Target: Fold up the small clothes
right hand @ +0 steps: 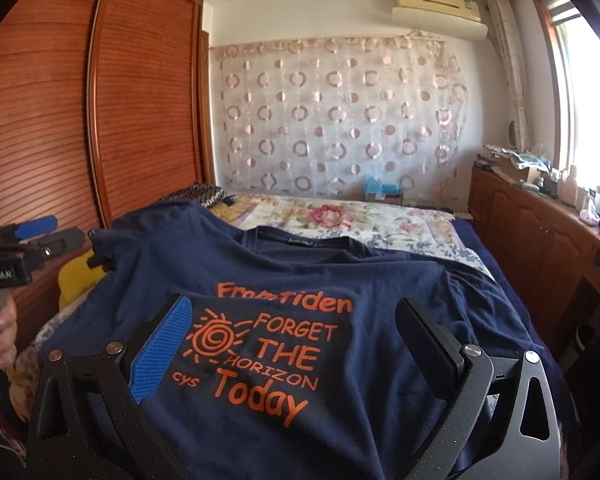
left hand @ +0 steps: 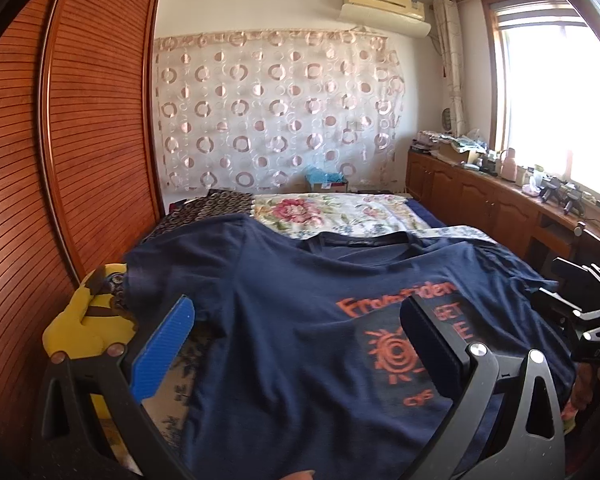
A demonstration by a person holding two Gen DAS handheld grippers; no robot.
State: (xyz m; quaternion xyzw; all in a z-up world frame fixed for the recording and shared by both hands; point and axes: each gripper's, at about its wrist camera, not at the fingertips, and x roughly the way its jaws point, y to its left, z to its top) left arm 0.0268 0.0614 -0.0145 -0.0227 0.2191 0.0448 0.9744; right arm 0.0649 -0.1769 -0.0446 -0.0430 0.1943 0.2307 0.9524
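The bed (right hand: 380, 216) fills the lower room, covered by a floral quilt (left hand: 332, 212), with a louvred wooden wardrobe (left hand: 100, 120) along its left edge. Spread face up across the near part of the bed lies the navy T-shirt (right hand: 340, 280) — collar toward the far wall, orange print facing the cameras, both sleeves out to the sides. The cloth is not flat: soft ridges run under the collar and along the right shoulder. A yellow plush toy (left hand: 84, 320) sits just beside the left sleeve, partly tucked under it.

Both tools hover over the lower half of the shirt. The left gripper (left hand: 300, 344) has its 2 fingers spread wide with nothing between them, over the shirt's left side. The right gripper (right hand: 296, 348) is likewise spread wide and empty, straddling the print. Whether either one touches the fabric is hard to judge from these angles.

No fold looks started yet. The risks from here, as I judge them: pinching only the top layer would leave the back panel behind and skew the fold; the ridges could get pressed into creases if not smoothed first; and the left sleeve may snag on the toy — dragging it across the bed.
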